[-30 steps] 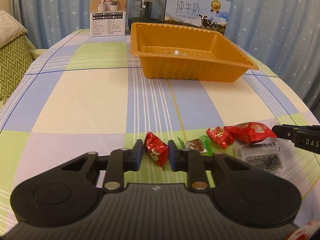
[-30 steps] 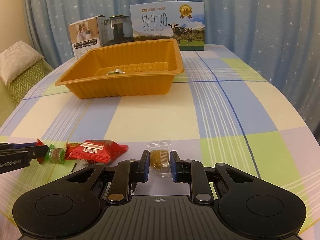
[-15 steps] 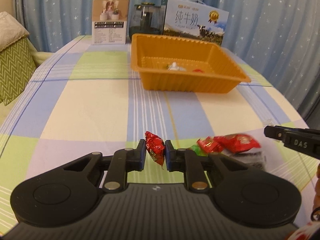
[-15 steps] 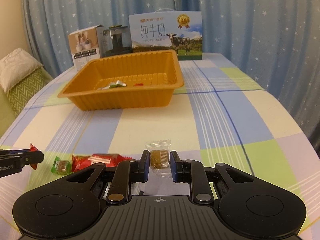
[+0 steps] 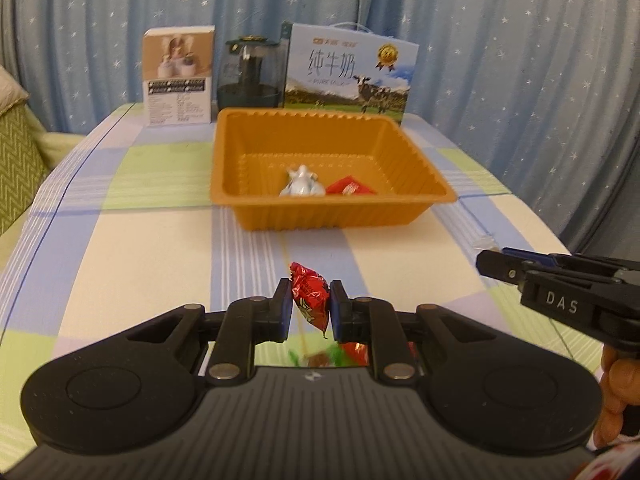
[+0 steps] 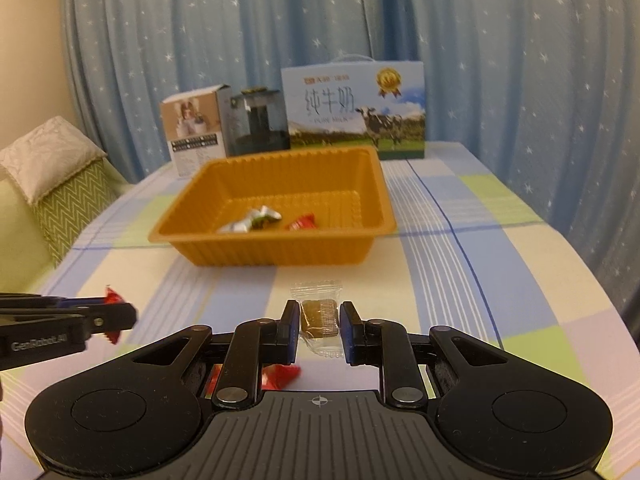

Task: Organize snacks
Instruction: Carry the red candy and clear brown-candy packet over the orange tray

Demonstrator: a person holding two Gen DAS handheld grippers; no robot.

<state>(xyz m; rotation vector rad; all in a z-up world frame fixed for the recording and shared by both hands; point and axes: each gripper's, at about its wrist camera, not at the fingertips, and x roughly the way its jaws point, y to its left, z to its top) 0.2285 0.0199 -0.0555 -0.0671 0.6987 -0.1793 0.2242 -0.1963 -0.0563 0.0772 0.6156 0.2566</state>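
Reading the labels first, we find "PURE MILK" under large Chinese characters on the blue milk carton [image 5: 347, 74] with a cow picture and a gold medal. The side of the right gripper [image 6: 319, 330] carries the letters "DAS" in the left view, and the side of the left gripper [image 5: 310, 312] shows "GenRobot.AI", a little blurred, in the right view. The small white box [image 5: 179, 76] has print too fine for us to read.

We hold one snack in each gripper, both above the table [image 6: 460, 264]. The left fingers [image 5: 282, 312] are closed on a red candy [image 5: 309, 300]. The right fingers [image 6: 291, 330] are closed on a clear packet with a brown block [image 6: 319, 316].

The orange tray [image 5: 320, 216] stands ahead with open striped cloth between it and the grippers. Behind its far rim stand three things in a row: the white box, a dark jar [image 5: 250, 74] and the milk carton. The right edge of the table is near the curtain [image 6: 520, 60].

Inside the tray we count two snacks: one silver wrapper [image 5: 302, 182] and one red packet [image 5: 350, 187], just beside each other. More red and green wrappers lie on the table under the grippers, mostly hidden, so we cannot count them.
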